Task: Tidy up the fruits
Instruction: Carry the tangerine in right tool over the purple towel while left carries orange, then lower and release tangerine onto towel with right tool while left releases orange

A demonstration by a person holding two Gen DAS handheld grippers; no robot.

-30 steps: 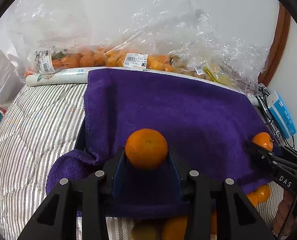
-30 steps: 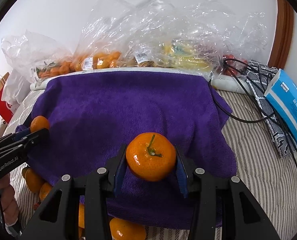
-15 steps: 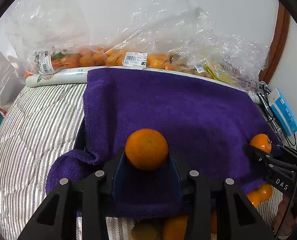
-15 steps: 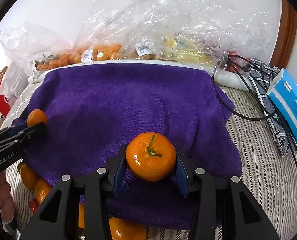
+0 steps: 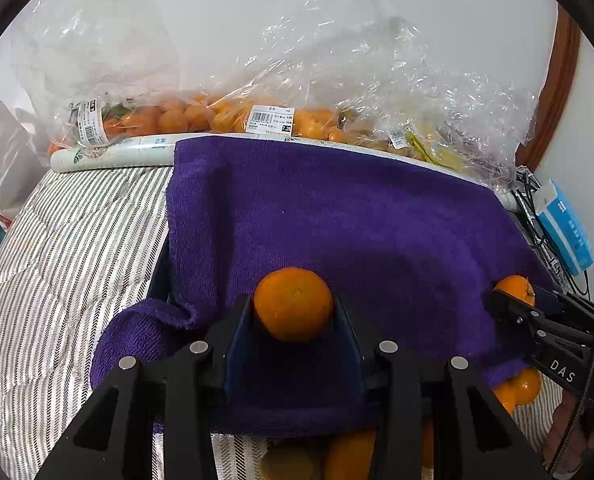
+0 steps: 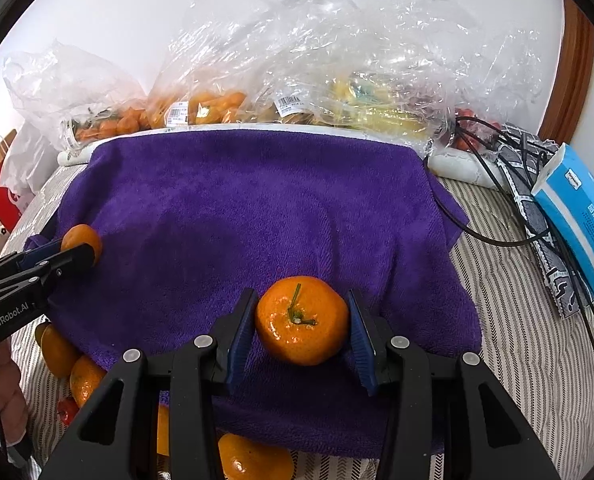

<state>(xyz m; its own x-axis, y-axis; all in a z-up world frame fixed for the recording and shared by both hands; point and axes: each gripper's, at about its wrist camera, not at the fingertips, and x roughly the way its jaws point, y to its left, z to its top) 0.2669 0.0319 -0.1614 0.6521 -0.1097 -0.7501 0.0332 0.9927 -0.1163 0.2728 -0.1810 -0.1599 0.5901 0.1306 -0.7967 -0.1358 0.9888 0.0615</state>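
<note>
In the left wrist view the left hand-held gripper (image 5: pixel 293 316) still clamps a mandarin (image 5: pixel 293 304) above the purple towel (image 5: pixel 337 216), and in the right wrist view the right hand-held gripper (image 6: pixel 301 326) likewise grips a stemmed mandarin (image 6: pixel 301 320), unchanged, so neither looks placed yet.

mandarin (image 5: pixel 293 304): orange, clamped | stemmed mandarin (image 6: pixel 301 320): clamped, above purple towel (image 6: pixel 257 208)

Two grippers each held one mandarin (image 6: pixel 301 320) above one purple towel (image 6: pixel 257 208), four loose mandarins (image 6: pixel 57 350) lower left.
</note>
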